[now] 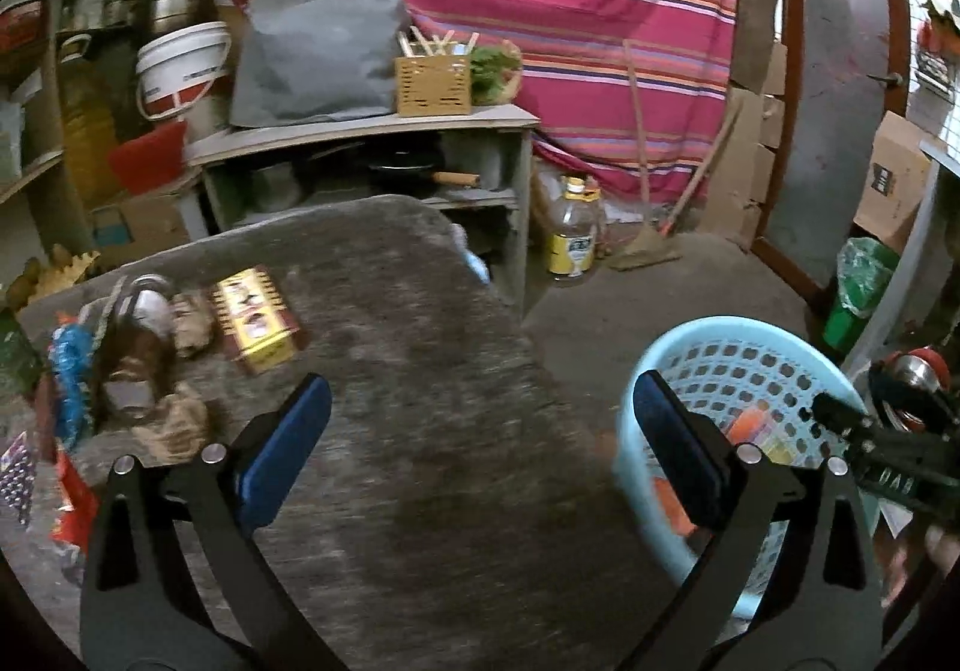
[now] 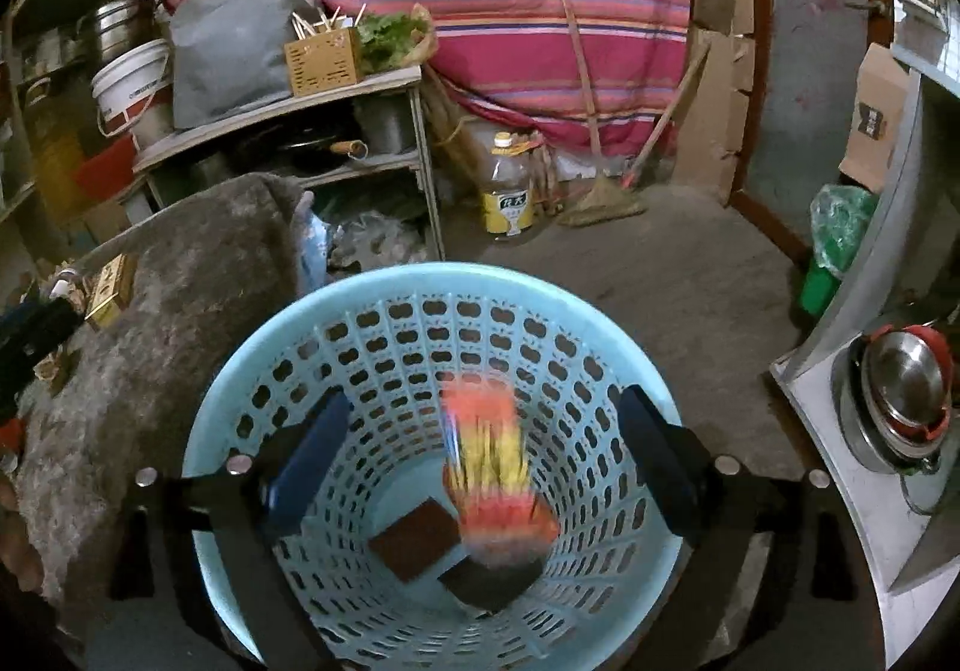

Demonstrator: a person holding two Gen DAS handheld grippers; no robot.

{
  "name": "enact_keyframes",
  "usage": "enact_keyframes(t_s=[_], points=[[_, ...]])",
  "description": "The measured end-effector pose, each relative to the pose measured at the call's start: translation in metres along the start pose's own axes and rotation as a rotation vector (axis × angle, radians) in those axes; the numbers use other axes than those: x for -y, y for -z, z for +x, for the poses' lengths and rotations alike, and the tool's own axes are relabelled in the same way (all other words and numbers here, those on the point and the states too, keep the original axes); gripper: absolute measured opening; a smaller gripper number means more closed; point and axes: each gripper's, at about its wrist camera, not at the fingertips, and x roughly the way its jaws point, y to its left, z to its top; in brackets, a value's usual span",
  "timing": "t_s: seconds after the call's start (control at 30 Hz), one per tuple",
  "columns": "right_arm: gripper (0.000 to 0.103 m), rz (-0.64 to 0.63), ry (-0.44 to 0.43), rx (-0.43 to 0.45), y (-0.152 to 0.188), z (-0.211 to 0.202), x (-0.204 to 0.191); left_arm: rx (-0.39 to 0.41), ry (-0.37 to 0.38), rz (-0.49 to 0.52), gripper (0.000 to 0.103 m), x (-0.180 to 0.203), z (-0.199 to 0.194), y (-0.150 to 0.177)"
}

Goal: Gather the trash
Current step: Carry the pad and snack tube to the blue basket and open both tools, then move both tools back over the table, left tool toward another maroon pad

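Your light blue perforated basket (image 2: 420, 299) stands upright on the floor beside the table. Inside it a blurred orange-and-yellow wrapper (image 2: 489, 461) sits above two dark reddish-brown flat blocks (image 2: 414, 548) on the bottom. On your table (image 1: 420, 371), a yellow-and-red box (image 1: 255, 320), a blue wrapper (image 1: 71, 371) and crumpled brown scraps (image 1: 174, 419) lie clustered at its left edge.

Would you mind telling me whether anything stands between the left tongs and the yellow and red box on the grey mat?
Nothing visible does. The left tongs are open over bare grey mat, and the yellow and red box lies ahead and to their left with only mat between. Other trash sits further left, beyond the box.
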Motion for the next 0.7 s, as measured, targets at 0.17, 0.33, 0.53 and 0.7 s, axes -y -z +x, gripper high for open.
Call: enact_keyframes(t_s=[0.17, 0.33, 0.53, 0.7], points=[[0.095, -0.006, 0.003, 0.022, -0.003, -0.003, -0.015, 0.019, -0.050, -0.018, 0.097, -0.038, -0.014, 0.003], [0.095, -0.053, -0.030, 0.082, -0.011, -0.014, -0.053, 0.040, -0.087, -0.058, 0.097, -0.081, -0.029, 0.006], [0.096, -0.118, -0.107, 0.170, -0.016, -0.026, -0.114, 0.070, -0.168, -0.070, 0.098, -0.136, -0.041, 0.004], [0.096, -0.208, -0.149, 0.201, -0.015, -0.023, -0.174, 0.075, -0.228, -0.117, 0.098, -0.191, -0.044, 0.006]])
